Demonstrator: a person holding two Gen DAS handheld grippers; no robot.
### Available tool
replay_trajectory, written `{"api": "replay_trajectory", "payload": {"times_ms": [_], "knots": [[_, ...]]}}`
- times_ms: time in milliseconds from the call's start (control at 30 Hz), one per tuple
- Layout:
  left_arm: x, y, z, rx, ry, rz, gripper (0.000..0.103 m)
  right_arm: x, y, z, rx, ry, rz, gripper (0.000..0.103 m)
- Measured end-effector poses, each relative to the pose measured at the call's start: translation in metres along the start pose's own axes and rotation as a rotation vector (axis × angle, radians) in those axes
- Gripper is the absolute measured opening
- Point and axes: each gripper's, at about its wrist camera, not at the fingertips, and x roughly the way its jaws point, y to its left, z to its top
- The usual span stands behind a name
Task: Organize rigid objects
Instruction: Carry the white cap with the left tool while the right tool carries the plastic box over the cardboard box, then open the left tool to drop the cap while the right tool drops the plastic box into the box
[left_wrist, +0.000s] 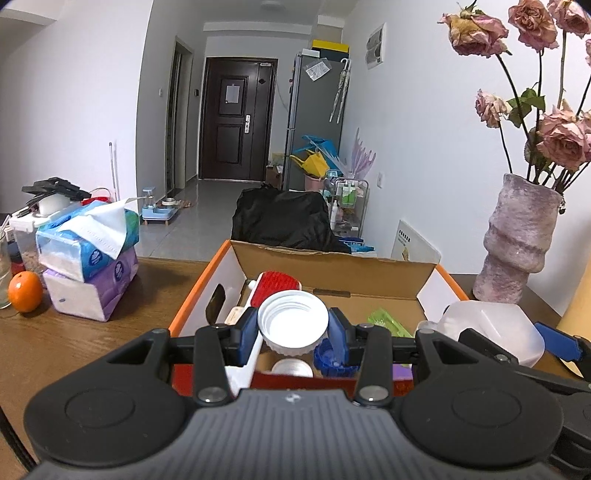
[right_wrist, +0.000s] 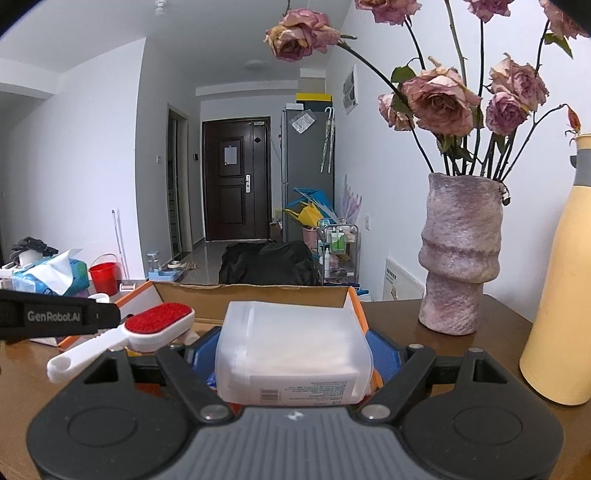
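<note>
left gripper pinches white lid, open side facing near | right gripper clamps plastic jar, long axis near-far, above box

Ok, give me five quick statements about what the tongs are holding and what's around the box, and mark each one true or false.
1. The left tongs grip a white screw lid. True.
2. The right tongs are empty. False: they clamp a translucent plastic container.
3. A red lint brush lies in the cardboard box. True.
4. The orange sits inside the box. False: it rests on the table, beside the tissue packs.
5. The vase holds fresh yellow tulips. False: it holds dried pink roses.
</note>
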Motion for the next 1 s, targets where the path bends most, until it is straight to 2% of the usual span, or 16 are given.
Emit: {"api": "replay_trajectory", "payload": {"times_ms": [700,1000], "knots": [[0.063,-0.005,0.021,0.034,0.003,0.011,0.041,0.066,-0.001,0.014,-0.016,0.022,-0.001,0.082],[0.085,-0.008,0.023,0.044,0.023,0.04,0.041,0.084,0.006,0.015,-0.031,0.036,0.005,0.081]]}}
